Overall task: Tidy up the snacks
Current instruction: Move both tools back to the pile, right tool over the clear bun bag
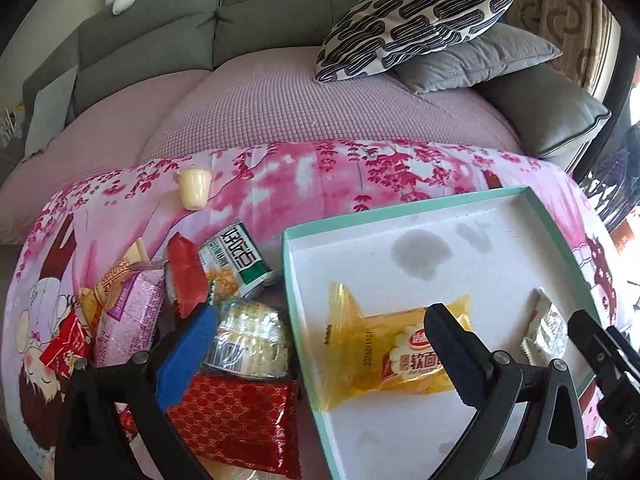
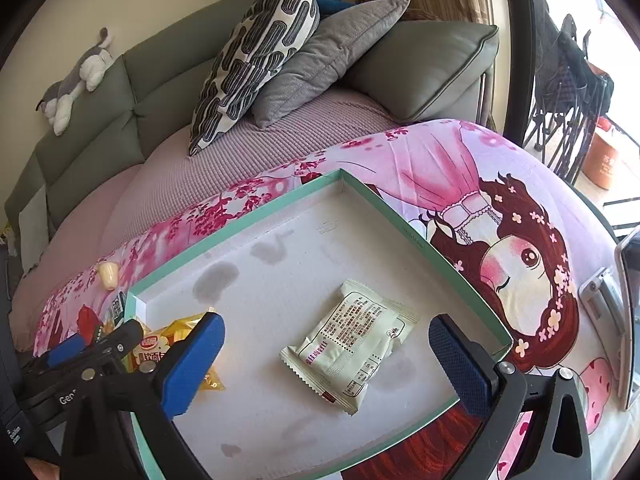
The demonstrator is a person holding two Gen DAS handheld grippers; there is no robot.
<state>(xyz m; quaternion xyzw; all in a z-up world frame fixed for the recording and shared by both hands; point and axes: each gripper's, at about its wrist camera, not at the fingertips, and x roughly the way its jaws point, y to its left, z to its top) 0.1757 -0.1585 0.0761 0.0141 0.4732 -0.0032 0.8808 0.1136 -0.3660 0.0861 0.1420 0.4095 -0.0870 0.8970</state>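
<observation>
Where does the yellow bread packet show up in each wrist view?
Left wrist: yellow bread packet lies low in the middle, inside the tray.
Right wrist: lower left, partly behind the left gripper.
Shared landmark: the small cream cup on the blanket.

Bright daylight in both views, coming from the window side at right; the balcony area (image 2: 580,80) beyond is blown out to near white. Soft shadows only, e.g. under the pillows (image 2: 280,60). Mild glare on the yellow wrapper (image 1: 400,348) (shiny film). Strong fisheye bend: sofa back (image 1: 160,32) and tray rim (image 2: 256,208) curve, corners vignette to black. Centre fairly sharp, print on the pale packet (image 2: 352,340) partly legible; near finger pads (image 2: 192,364) and pic edges go soft
</observation>
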